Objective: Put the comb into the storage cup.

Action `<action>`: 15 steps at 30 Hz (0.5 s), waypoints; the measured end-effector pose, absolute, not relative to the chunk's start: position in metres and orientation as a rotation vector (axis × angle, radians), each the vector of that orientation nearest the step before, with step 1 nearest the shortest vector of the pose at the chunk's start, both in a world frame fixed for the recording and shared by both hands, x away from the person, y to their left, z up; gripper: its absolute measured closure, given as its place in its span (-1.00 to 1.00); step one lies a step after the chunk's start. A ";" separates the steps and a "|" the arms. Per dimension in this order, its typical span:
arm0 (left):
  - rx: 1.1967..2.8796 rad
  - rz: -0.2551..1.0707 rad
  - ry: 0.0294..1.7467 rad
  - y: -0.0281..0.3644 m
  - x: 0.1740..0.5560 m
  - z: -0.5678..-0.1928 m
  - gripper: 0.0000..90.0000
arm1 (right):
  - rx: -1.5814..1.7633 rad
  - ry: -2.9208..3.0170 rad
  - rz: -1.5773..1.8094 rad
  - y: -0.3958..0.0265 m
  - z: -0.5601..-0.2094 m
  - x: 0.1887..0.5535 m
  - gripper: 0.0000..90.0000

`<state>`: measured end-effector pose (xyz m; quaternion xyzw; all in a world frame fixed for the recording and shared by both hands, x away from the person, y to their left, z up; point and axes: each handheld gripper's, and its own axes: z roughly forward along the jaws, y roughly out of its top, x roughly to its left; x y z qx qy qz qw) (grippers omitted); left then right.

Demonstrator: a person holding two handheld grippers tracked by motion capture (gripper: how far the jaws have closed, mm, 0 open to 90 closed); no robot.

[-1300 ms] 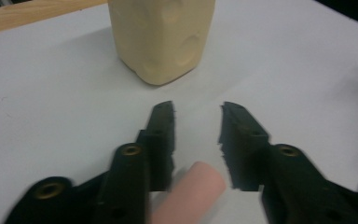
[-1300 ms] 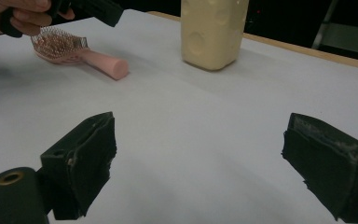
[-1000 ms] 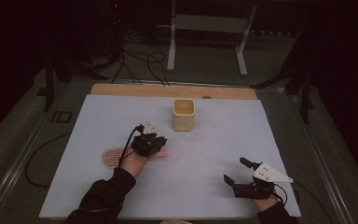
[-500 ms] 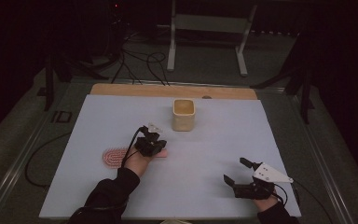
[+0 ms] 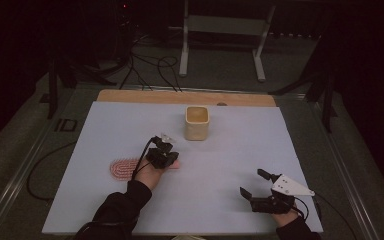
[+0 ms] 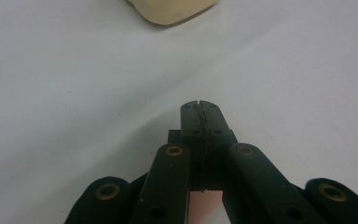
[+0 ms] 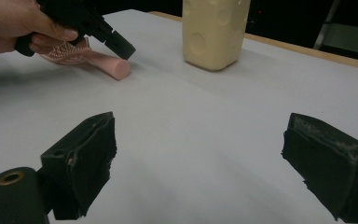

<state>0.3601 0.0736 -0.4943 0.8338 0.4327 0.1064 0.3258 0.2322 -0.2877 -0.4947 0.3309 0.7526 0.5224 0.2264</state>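
High view: white surface (image 5: 105,130) with a strip of bare wood along its far edge, dark floor and cables beyond. Cream, square-mouthed holder (image 5: 196,122) stands upright near the far middle of the surface, well apart from both hands.

Pink hairbrush (image 5: 130,167) lies flat on the left half of the surface, bristle head toward the left, handle pointing right. Left hand (image 5: 150,172), in a dark sleeve, sits over the handle. Left gripper (image 5: 169,159) is at the handle's end, tips aimed toward the holder.

Left gripper view: both black jaws pressed together, pad seam closed along its whole length, nothing caught at the tips. A sliver of pink shows low between the jaw arms, below the pads. Whether the jaws touch the handle cannot be told. Bottom edge of the holder (image 6: 172,11) shows at the top, surface bare between.

Right gripper (image 5: 254,184) rests at the near right of the surface, grey three-cornered plate on top, jaws spread wide, nothing between them.

Right gripper view: brush handle end (image 7: 119,69) lies on the surface, left gripper's closed tips (image 7: 121,45) just above it; holder (image 7: 213,32) beside them.
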 end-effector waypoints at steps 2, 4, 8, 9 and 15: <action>2.186 0.281 1.137 0.073 0.360 -0.494 1.00 | 0.919 2.074 1.446 -0.288 -0.495 0.233 -0.79; 2.191 0.286 1.134 0.073 0.359 -0.494 1.00 | 0.919 2.075 1.442 -0.288 -0.495 0.232 -0.79; 2.198 0.287 1.145 0.072 0.361 -0.495 1.00 | 0.916 2.074 1.442 -0.288 -0.495 0.232 -0.79; 2.197 0.287 1.147 0.072 0.362 -0.495 1.00 | 0.916 2.075 1.443 -0.288 -0.495 0.232 -0.79; 2.210 0.287 1.158 0.073 0.363 -0.495 1.00 | 0.922 2.074 1.444 -0.289 -0.495 0.232 -0.79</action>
